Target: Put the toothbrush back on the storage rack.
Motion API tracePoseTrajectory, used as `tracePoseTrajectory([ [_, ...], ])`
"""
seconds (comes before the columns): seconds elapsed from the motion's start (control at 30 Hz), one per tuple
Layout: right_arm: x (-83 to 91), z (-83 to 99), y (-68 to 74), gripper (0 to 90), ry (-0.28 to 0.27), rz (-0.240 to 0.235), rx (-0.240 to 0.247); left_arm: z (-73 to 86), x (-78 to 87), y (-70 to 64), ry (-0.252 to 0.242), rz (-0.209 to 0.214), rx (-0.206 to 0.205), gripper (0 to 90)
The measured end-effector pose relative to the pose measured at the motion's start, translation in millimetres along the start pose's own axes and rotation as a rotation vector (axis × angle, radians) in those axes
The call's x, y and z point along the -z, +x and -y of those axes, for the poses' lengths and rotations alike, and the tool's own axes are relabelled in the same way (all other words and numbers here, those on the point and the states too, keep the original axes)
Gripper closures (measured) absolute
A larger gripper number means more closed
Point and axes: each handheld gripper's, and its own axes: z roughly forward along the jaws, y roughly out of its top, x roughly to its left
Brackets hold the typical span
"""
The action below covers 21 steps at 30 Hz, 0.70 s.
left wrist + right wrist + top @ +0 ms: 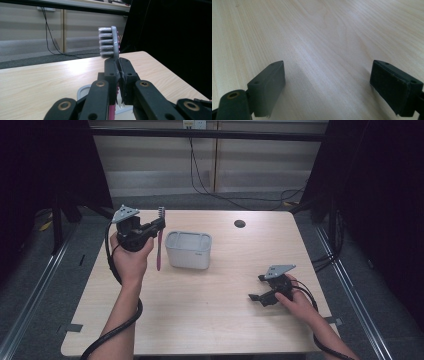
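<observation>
No legible text or labels.

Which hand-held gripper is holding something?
The left hand-held gripper. Its jaws are shut on a toothbrush, bristles up. The right hand-held gripper sits low over the table, jaws open, holding nothing.

Our left gripper (158, 226) is raised up at far left, fingers (111, 72) pinched tight together. Right gripper (257, 289) sits low at near right, its fingers (268, 85) spread wide apart.

Counter (200, 310): pale wood grain, with a round dark hole (239, 224) near its far edge.
On it: a grey box (188, 250), left of centre.
</observation>
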Motion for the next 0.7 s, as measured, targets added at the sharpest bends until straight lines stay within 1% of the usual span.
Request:
tracePoseTrajectory([
  [0.07, 0.0, 0.0, 0.0, 12.5, 0.0, 0.0, 0.0, -1.2, -1.1, -0.6, -0.008, -0.004, 0.001, 85.8],
  [0.13, 0.0, 0.0, 0.0, 12.5, 0.0, 0.0, 0.0, -2.0, -2.2, -0.6, -0.004, -0.006, -0.003, 85.8],
  [0.3, 0.0, 0.0, 0.0, 12.5, 0.0, 0.0, 0.0, -4.0, -5.7, -2.1, -0.013, -0.013, -0.004, 85.8],
  [0.7, 0.0, 0.0, 0.0, 12.5, 0.0, 0.0, 0.0, -11.7, -12.5, -3.5, -0.023, -0.016, -0.01, 85.7],
])
